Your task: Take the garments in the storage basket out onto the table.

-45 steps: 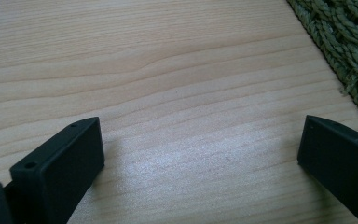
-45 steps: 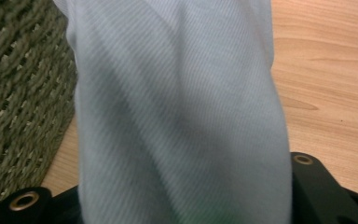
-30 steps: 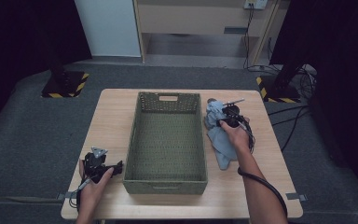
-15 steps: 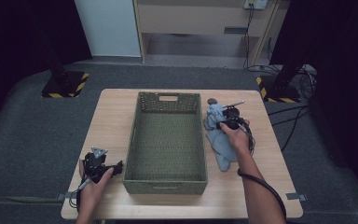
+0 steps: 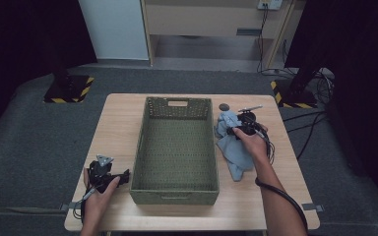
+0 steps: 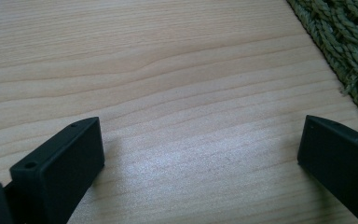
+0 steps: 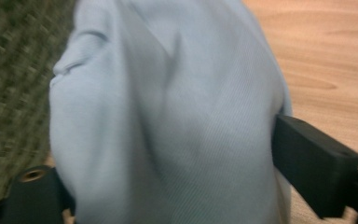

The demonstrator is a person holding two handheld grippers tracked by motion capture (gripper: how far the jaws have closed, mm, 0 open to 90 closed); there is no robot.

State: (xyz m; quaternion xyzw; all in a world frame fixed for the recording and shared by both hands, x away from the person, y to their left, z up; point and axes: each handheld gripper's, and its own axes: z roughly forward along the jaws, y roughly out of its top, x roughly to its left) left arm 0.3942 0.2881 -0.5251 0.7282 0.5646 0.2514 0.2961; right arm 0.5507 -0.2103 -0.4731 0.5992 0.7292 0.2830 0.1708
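Note:
A light blue cloth point(image 5: 237, 156) lies crumpled on the wooden table just right of a green woven basket point(image 5: 177, 103). My right gripper point(image 5: 231, 129) is shut on the cloth's far end, which bunches up beside the basket's right wall. In the right gripper view the cloth point(image 7: 168, 93) fills the space between the jaws of the right gripper point(image 7: 168, 158), with the basket's weave point(image 7: 14, 70) blurred to the left. My left gripper point(image 5: 124, 176) rests on the table left of the basket's near corner. Its jaws point(image 6: 200, 140) stand wide open over bare wood.
A small dark round object point(image 5: 223, 106) sits on the table beyond the cloth. The basket's wall point(image 6: 340, 42) is just off the left gripper's right jaw. Cables point(image 5: 270, 147) trail by the right hand. Dark floor surrounds the table point(image 5: 118, 123).
The right gripper has shifted slightly toward the near side, holding the cloth's bunched end. The left gripper has stayed put.

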